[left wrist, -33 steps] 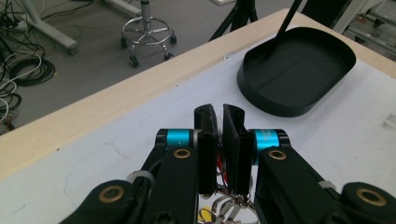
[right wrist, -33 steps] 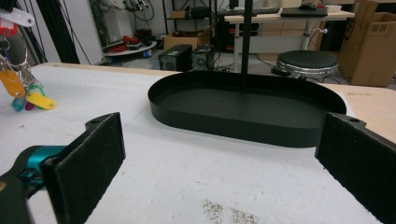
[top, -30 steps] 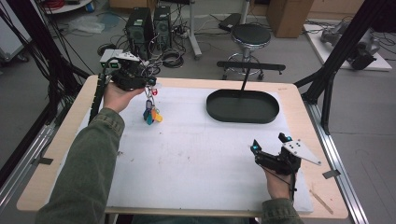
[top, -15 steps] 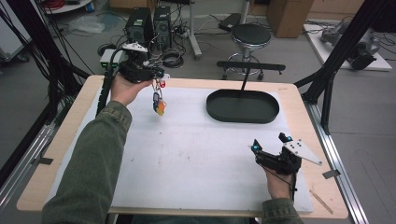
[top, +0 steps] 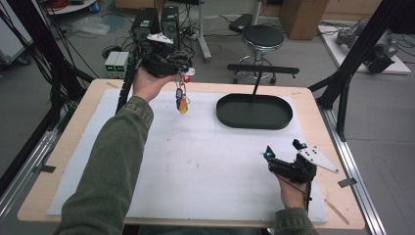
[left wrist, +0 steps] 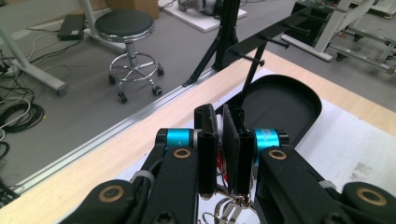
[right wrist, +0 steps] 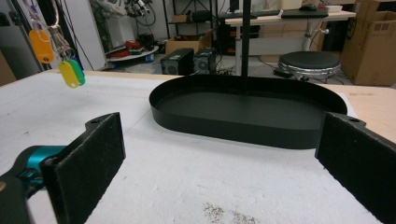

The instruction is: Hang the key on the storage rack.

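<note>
Left gripper [top: 182, 72] has carried the key bunch [top: 181, 98] higher and rightward, pinched at the top so tags hang clear of the counter [top: 205, 161], short of the black tray [top: 254, 111]; right gripper [top: 284, 151] idles, spread wide.

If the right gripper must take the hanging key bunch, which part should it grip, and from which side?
Probably the coloured tags at the bottom of the key bunch: they hang free below the left gripper, flat and thin. The open right gripper could come level from the tray side.
</note>
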### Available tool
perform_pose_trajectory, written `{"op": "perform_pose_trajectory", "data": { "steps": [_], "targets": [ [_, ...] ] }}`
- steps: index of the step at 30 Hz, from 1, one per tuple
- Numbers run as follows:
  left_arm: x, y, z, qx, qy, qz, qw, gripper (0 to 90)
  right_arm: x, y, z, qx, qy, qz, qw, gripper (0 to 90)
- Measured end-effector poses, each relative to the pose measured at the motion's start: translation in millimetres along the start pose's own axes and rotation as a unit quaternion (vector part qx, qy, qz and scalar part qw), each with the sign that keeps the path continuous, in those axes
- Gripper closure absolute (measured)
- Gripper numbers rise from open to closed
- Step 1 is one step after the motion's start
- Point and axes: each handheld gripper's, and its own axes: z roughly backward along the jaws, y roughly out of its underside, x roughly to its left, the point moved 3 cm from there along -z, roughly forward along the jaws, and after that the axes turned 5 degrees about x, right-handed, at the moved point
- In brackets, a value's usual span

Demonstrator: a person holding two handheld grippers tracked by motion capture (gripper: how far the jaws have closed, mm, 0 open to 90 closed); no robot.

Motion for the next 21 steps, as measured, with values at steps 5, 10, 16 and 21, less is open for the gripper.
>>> {"op": "perform_pose_trajectory", "data": {
  "steps": [5,10,16,21],
  "targets": [
    [-11.1,-10.9,-12.5,-0.002,0.007,-0.008,0.9999,84.2,-0.6,0.0,0.4,0.000,0.000,0.000,1.0000,0.5],
    [-21.1,-21.3,-23.9,0.002,0.012,-0.016,0.9998,84.2,-0.8,0.1,1.6,-0.001,0.001,-0.002,1.0000,0.5],
    [-31.8,-35.6,-33.7,-0.002,0.022,-0.018,0.9996,84.3,-2.1,0.4,2.6,-0.001,0.002,-0.005,1.0000,0.5],
    [-37.6,-40.9,-43.1,0.001,0.027,-0.022,0.9994,84.3,-3.3,0.2,2.6,-0.003,0.003,-0.007,1.0000,0.5]
  ]
}}
